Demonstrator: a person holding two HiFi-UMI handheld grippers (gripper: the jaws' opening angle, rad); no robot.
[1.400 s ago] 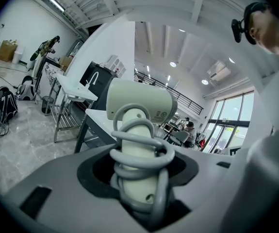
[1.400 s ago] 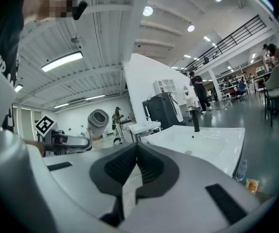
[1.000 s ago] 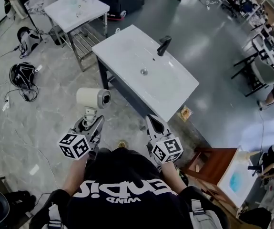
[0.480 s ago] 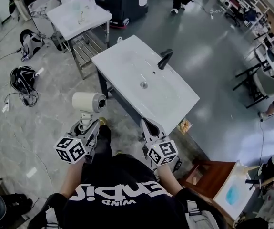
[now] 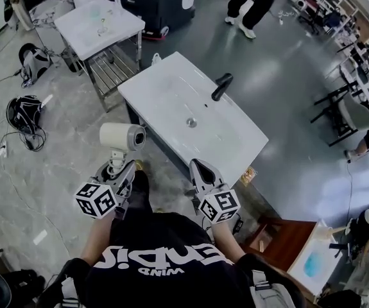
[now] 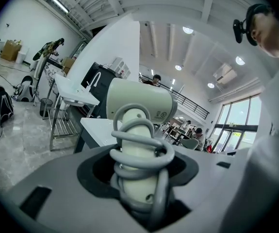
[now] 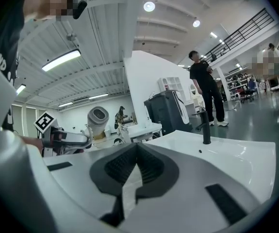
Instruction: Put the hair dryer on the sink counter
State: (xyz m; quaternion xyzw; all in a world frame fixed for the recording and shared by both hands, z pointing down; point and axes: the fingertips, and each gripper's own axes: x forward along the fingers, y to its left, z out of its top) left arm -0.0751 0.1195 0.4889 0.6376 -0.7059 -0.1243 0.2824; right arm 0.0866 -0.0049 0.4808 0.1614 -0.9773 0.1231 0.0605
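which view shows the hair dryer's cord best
Left gripper view: the cord coils round the hair dryer handle, close up. Head view shows it small, right gripper view distant; cord unclear in both.

Gleaming off a polished grey floor (image 5: 56,165), lighting a white side table (image 5: 75,21), wooden cabinet (image 5: 285,223) and chairs (image 5: 354,101) under a white ceiling (image 7: 110,18).

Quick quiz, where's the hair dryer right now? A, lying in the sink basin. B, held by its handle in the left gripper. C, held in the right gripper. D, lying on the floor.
B: the left gripper is clamped on the cord-wrapped handle of the hair dryer, which stands upright in the air, short of the sink counter; the right gripper is shut and empty.
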